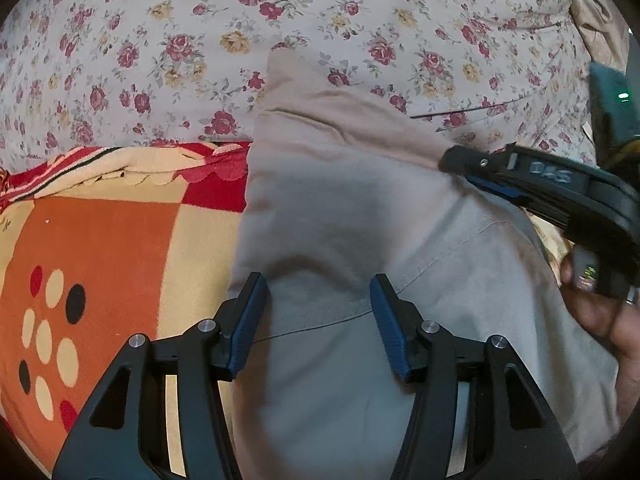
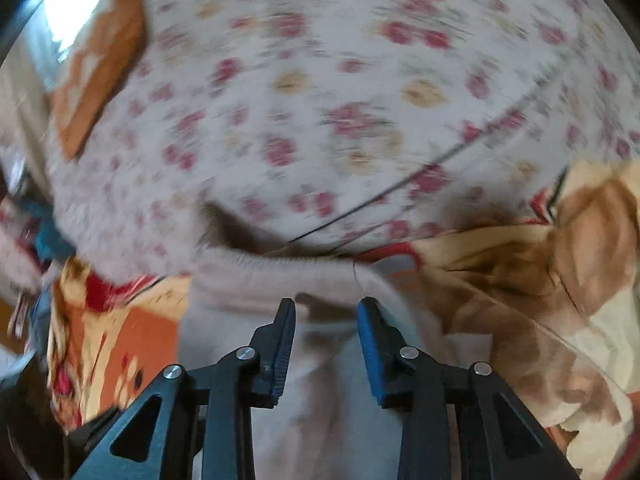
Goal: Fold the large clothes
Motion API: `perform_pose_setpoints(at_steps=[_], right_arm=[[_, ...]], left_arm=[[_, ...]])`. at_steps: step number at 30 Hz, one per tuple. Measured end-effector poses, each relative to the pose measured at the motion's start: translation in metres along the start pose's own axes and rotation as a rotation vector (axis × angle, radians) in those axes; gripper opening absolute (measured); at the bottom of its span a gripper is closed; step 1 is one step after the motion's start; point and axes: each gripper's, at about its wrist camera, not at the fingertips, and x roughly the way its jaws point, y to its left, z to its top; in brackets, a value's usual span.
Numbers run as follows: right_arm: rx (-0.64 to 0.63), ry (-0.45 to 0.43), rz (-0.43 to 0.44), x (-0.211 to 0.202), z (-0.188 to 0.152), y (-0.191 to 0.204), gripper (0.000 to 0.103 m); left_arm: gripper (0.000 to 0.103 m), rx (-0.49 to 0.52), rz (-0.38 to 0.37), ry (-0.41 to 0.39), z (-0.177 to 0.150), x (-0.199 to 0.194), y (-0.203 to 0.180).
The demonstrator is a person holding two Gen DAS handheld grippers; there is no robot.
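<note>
Closest to me, my left claw (image 1: 318, 320) hangs over the grey trousers (image 1: 340, 220), jaws apart with nothing pinched, just cloth under the gap. My right claw (image 2: 326, 334) is at the trousers' far right edge, jaws narrower but also apart, not clamped on anything I can see. The trousers lie on the orange blanket (image 1: 100, 248), which spreads out to their left. Beyond the trousers is the flowered sheet (image 1: 200, 40).
</note>
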Motion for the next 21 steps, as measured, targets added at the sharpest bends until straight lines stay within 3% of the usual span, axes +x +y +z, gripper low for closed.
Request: perform_pose_setpoints(at_steps=[4,8,10,13,17,21], right_arm=[[-0.035,0.038,-0.017,0.006,-0.005,-0.002,0.027],[-0.084,0.035,-0.009,-0.030,-0.005,0.008,0.030],[-0.098,0.028,0.029,-0.055,-0.011,0.010,0.048],[-0.098,0.036,0.092,-0.093,-0.030,0.008,0.067],[-0.052,0.062,0.163,-0.120,-0.059,0.002,0.075],[-0.047,0.131,0.191,-0.112,-0.084,0.010,0.079]], left_arm=[[0.055,0.019,0.015,-0.012,-0.002,0.001,-0.003],[0.055,0.019,0.012,-0.017,-0.004,0.000,0.000],[0.055,0.005,0.000,-0.010,-0.005,-0.002,0.003],[0.055,0.014,-0.001,-0.010,-0.011,-0.011,0.006],[0.055,0.007,-0.003,-0.021,-0.022,-0.026,0.011],[0.055,-0.007,-0.008,-0.021,-0.031,-0.037,0.015]])
